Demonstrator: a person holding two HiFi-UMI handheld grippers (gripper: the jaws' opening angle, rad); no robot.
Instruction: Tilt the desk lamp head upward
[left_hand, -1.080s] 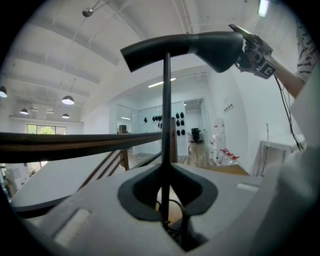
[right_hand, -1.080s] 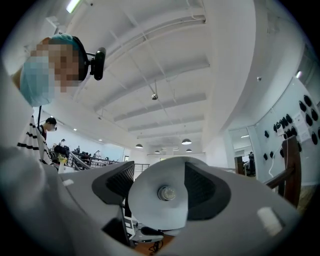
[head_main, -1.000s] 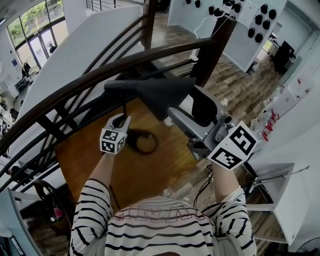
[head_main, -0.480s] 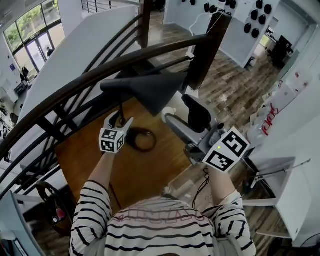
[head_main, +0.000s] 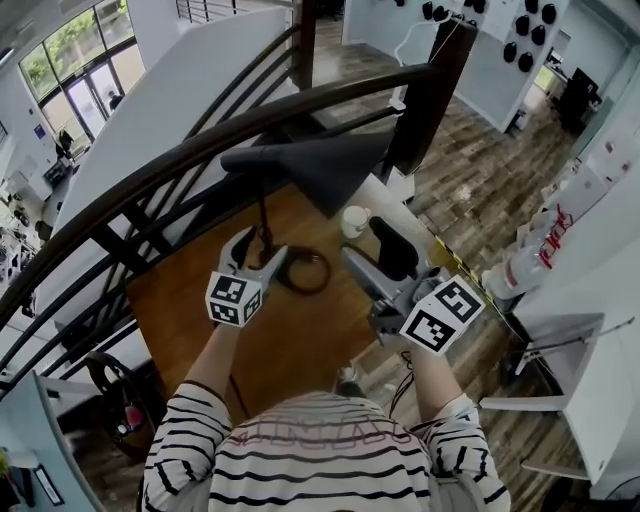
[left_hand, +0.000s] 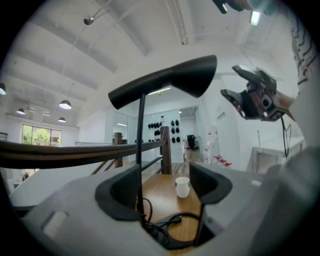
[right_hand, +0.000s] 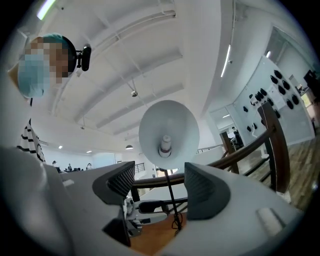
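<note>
No legible text, brand, number or sign in any view.
- Left marker cube (head_main: 232, 300): black-and-white square code patterns only, no characters.
- Right marker cube (head_main: 441, 316): same kind of pattern, no characters.
- Red marks (head_main: 553, 222) on white object, right side of head view: may be lettering, too small to read.

Open-plan office loft, curved dark railing (head_main: 200, 150), plank floor (head_main: 470, 190), tall windows (head_main: 70, 45)

White cup (head_main: 354, 221) upright on wooden table (head_main: 290, 340); dark railing (left_hand: 50, 154) behind.
</note>
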